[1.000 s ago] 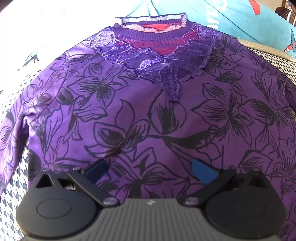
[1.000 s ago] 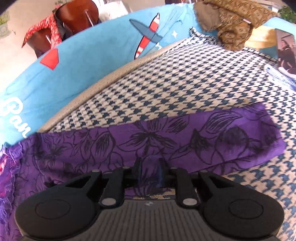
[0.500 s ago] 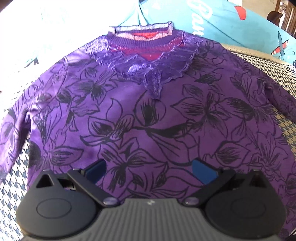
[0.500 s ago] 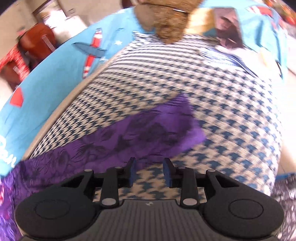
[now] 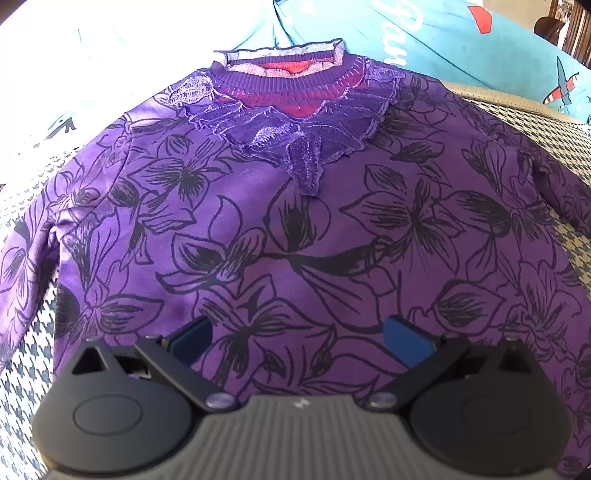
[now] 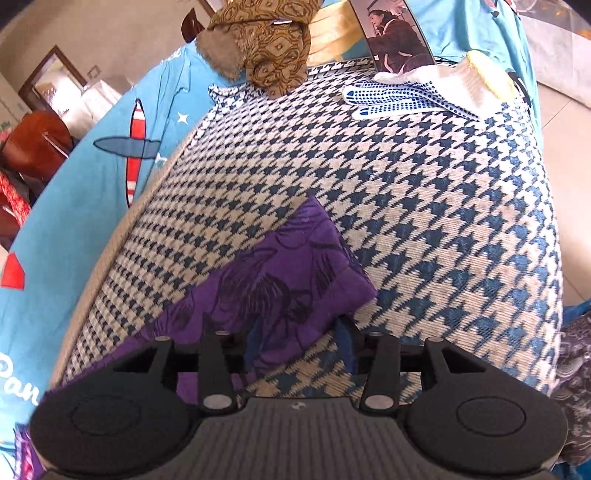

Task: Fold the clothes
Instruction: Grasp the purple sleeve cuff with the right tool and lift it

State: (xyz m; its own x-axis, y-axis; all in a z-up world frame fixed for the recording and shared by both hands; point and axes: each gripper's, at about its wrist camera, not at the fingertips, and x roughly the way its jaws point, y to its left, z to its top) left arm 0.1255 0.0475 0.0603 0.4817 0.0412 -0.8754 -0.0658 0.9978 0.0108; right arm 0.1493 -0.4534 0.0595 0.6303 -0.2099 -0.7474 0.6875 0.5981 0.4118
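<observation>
The right gripper [image 6: 295, 345], earlier pinching the sleeve [image 6: 291, 284], was opening over its cuff, while the left gripper [image 5: 299, 338] hung wide apart above the flat purple top [image 5: 295, 229].

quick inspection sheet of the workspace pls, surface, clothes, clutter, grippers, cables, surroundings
surface: houndstooth cover, blue and cream, over a raised surface.
job's things: purple floral top lying flat, front up, lace collar away from the camera; its sleeve stretched out on the cover.
clutter: dotted work gloves, brown patterned cloth, a photo.
grippers: left gripper open above the top's lower front; right gripper opening, sleeve edge between its fingers, not pinched.
cables: nothing seen.
surroundings: turquoise sheet with planes, wooden furniture.
</observation>
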